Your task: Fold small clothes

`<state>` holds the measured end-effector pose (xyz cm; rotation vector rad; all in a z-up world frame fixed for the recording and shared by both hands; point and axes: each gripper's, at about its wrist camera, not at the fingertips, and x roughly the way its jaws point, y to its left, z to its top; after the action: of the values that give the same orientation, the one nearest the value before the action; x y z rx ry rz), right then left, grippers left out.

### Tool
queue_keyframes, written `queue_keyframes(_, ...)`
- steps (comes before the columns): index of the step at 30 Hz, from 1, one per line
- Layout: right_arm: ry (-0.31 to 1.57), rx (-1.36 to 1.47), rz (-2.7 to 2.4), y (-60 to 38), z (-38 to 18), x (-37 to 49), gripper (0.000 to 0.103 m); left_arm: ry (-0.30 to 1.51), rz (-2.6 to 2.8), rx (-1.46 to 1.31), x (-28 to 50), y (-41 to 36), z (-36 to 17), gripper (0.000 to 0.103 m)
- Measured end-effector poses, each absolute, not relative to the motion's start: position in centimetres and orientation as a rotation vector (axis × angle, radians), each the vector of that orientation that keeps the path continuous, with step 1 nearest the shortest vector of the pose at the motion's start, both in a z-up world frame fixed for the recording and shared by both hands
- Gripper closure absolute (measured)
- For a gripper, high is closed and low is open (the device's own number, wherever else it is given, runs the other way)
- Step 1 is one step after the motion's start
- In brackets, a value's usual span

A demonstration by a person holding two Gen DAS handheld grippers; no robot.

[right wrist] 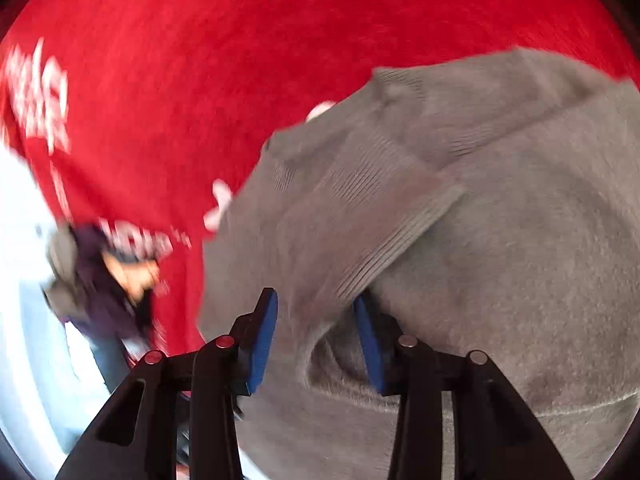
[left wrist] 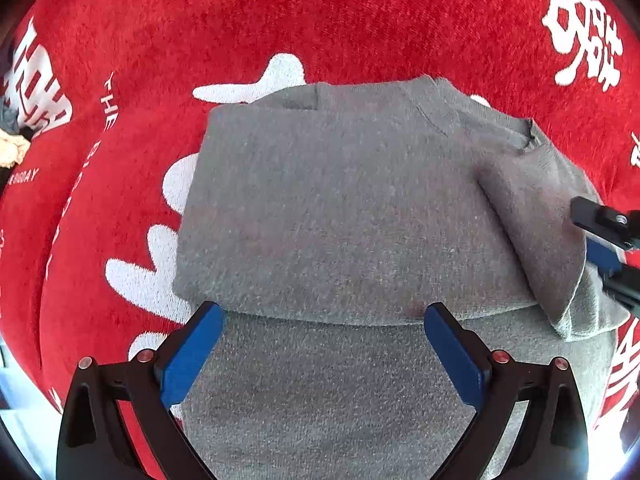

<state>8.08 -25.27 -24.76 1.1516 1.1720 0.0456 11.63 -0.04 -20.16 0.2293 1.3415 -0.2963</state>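
A small grey knit sweater point(left wrist: 340, 208) lies partly folded on a red blanket point(left wrist: 280, 20). My left gripper point(left wrist: 322, 354) is open and empty just above the sweater's near folded edge. My right gripper point(right wrist: 316, 340) is partly open with a ribbed grey sleeve point(right wrist: 380, 232) passing between its blue pads; the view is blurred, so the grip is unclear. The right gripper also shows at the right edge of the left wrist view point(left wrist: 608, 248), beside the folded-over sleeve point(left wrist: 540, 220).
The red blanket carries white lettering point(left wrist: 580, 28) and shapes. A pile of other clothes point(right wrist: 100, 280) lies at the left in the right wrist view, next to a pale surface point(right wrist: 24, 320). A beige item point(left wrist: 12, 150) sits at the far left.
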Motion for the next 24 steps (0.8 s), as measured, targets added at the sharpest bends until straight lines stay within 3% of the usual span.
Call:
queue_keyframes(1,1.169,1.13,0.046,-25.2,-24.4,8.8,0.092,1.338,-0.296,0.215,11.7,0.4,-19.9,0.001)
queue_keyframes(5,1.152,0.855,0.171,-20.5,-20.3,12.8,0.092,1.323,-0.287,0.2,12.0,2.4,-19.3,0.001)
queue_keyframes(9,1.307,0.617,0.322,-13.9,-21.2,14.2,0.09,1.341,-0.251,0.203,11.4,4.0,-19.1,0.001)
queue_keyframes(12,1.422,0.521,0.323,-10.7,-23.2,14.4,0.077,1.349,-0.219,0.185,11.2,5.4,-18.7,0.001)
queue_keyframes(14,1.393,0.555,0.317,-10.5,-23.0,14.1,0.069,1.347,-0.22,0.172,11.5,6.2,-18.3,0.001)
queue_keyframes(16,1.352,0.637,0.29,-12.4,-22.3,12.9,0.06,1.341,-0.245,0.158,11.5,6.2,-17.5,0.001)
queue_keyframes(24,1.264,0.83,-0.119,-28.3,-21.0,3.2,0.055,1.378,-0.473,0.115,14.7,1.4,-17.1,0.001)
